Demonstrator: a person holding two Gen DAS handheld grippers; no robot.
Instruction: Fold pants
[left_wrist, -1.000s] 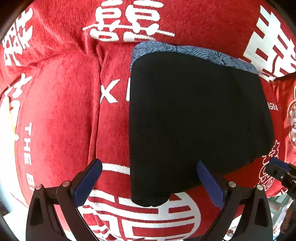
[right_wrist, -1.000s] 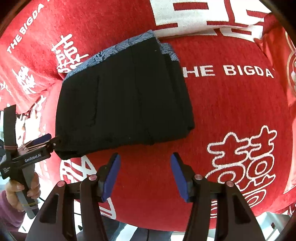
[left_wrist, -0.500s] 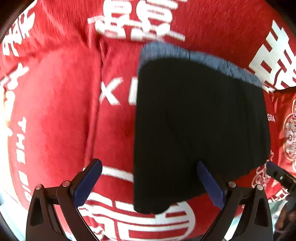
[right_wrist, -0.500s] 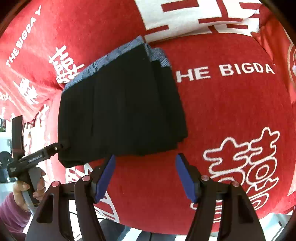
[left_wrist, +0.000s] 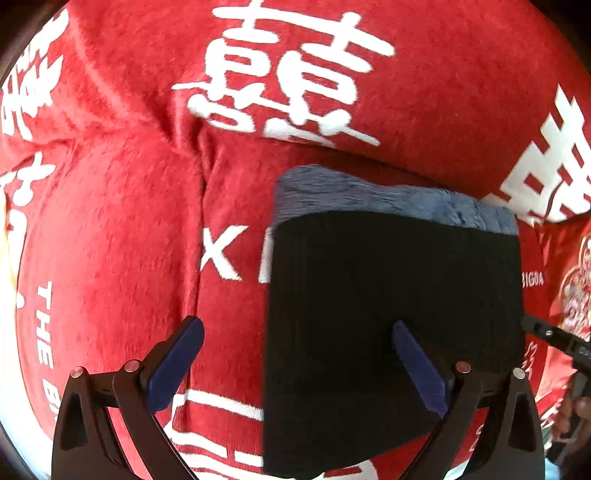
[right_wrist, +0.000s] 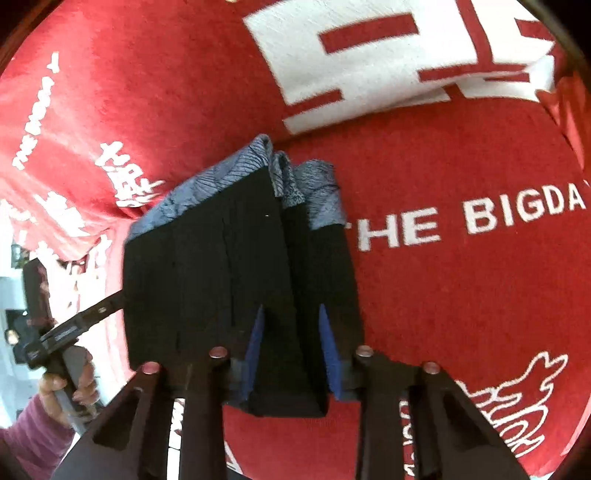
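Note:
Folded black pants (left_wrist: 388, 295) with a blue-grey patterned waistband (left_wrist: 388, 199) lie on a red blanket (left_wrist: 110, 240). My left gripper (left_wrist: 299, 354) hangs open above the pants' near left edge. Its right finger (left_wrist: 417, 369) is over the black cloth and its left finger (left_wrist: 181, 354) is over the blanket. My right gripper (right_wrist: 291, 332) is closing its jaws on the near edge of the pants (right_wrist: 221, 277), with a thick fold of black cloth filling the gap between the blue pads (right_wrist: 328, 339). The waistband (right_wrist: 207, 184) points away from it.
The red blanket (right_wrist: 461, 295) with white lettering and characters covers a soft, rounded surface. A hand in a purple sleeve (right_wrist: 33, 421) holds the left gripper (right_wrist: 74, 328) at the left edge. The right gripper's tip (left_wrist: 554, 339) shows at the right edge.
The right gripper has moved forward onto the pants' near edge and its jaws have narrowed around the cloth. The left gripper has shifted sideways and stays open; the pants now sit lower in its view.

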